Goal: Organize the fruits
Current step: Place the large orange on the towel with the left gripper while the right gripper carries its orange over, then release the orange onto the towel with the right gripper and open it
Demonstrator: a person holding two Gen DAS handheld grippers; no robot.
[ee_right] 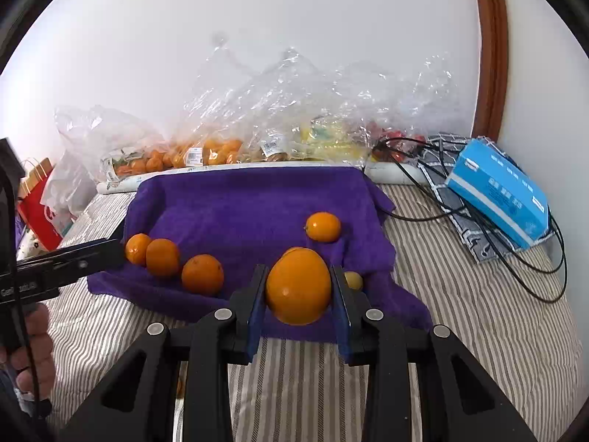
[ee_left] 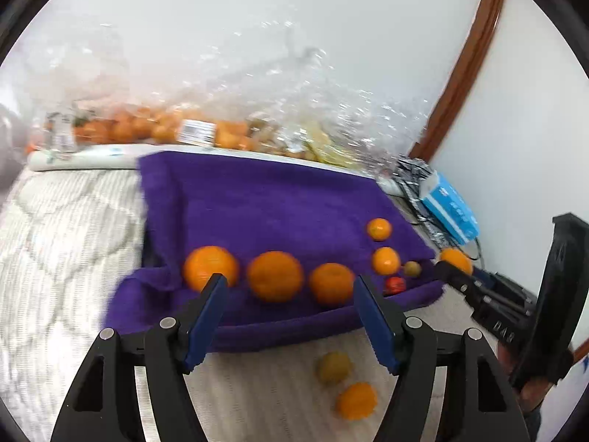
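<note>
Orange-skinned round fruit [ee_right: 298, 285] sits pinched in the right gripper [ee_right: 298, 291] above the purple towel's [ee_right: 239, 202] near edge — the left gripper [ee_left: 291, 316] gapes empty.

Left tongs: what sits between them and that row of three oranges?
Nothing; in the left wrist view the open left tongs frame the row of three oranges over bare purple towel.

My left wrist view is smeared, so the fruit in the clear plastic bags [ee_left: 206, 125] behind the purple towel [ee_left: 257, 199] is only an orange blur. From my right wrist, the held orange [ee_right: 298, 287] hides most of a small yellowish fruit [ee_right: 354, 280].
</note>
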